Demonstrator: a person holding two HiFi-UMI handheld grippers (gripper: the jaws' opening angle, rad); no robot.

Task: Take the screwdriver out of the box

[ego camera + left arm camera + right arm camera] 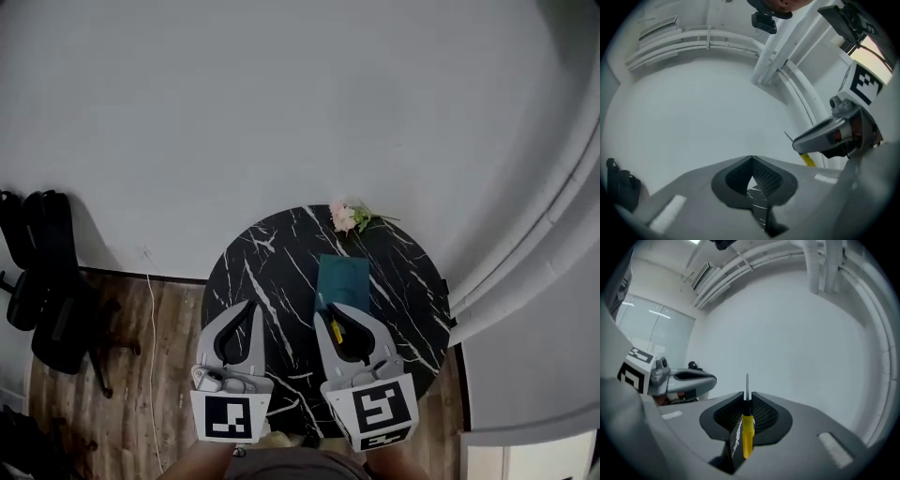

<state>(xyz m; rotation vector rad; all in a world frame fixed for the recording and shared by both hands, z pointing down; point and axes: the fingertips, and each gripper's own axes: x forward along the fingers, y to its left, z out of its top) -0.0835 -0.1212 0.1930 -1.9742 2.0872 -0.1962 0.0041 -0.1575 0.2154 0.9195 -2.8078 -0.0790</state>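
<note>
2 grippers show in the head view above a round black marbled counter [262, 272]: the left gripper [249, 307] and the right gripper [335, 313], side by side. From up there we catch only a small yellow speck of the screwdriver [336, 330] between the right fingers. Their tips sit at the near edge of the teal box [344, 278], and we cannot tell whether they touch it. Pink flowers [345, 217] lie at the counter's far rim.

The right gripper view gives us more. Its fingers are clamped on the screwdriver [747, 434], whose long axis runs along them. The yellow handle is toward the camera, and the thin metal shaft pokes forward past the fingertips toward the white wall.

The left gripper view shows its fingers pressed together on nothing, with a sliver of counter visible behind the tips. The right gripper [827, 136] appears at the side, with a bit of the screwdriver [807, 160] under it.
</note>
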